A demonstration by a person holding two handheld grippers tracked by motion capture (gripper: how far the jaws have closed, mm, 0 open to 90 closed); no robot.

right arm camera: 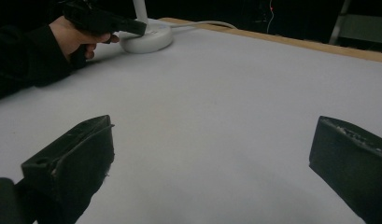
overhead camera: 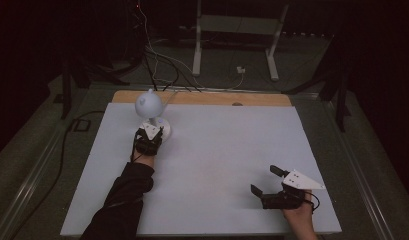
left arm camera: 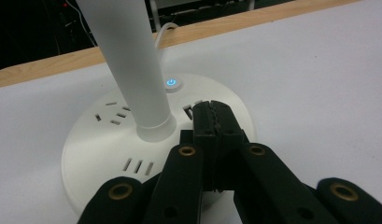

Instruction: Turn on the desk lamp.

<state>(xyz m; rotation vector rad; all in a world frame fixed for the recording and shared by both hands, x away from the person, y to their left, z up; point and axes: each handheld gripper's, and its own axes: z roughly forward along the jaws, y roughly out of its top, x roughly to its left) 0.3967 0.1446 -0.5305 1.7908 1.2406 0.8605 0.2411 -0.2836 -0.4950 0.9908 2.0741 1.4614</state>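
Note:
A white desk lamp (overhead camera: 150, 105) stands at the table's far left, with a round head on a stem (left arm camera: 132, 70) rising from a round base (left arm camera: 100, 154) that has socket slots. A power button (left arm camera: 172, 83) glows blue on the base. My left gripper (left arm camera: 212, 109) is shut, with nothing between its jaws, its tips resting over the base a little short of the button. In the high view this gripper (overhead camera: 153, 134) sits right at the lamp base. My right gripper (overhead camera: 265, 181) stands open above bare table at the near right, jaws wide apart (right arm camera: 212, 154).
The table (overhead camera: 227, 150) has a white top with a wooden strip (overhead camera: 252, 98) along its far edge. The lamp's cord (right arm camera: 202, 23) runs off the back. Cables and a white stand (overhead camera: 232, 40) lie on the floor beyond. The person's other hand (right arm camera: 81, 37) is in the right gripper view.

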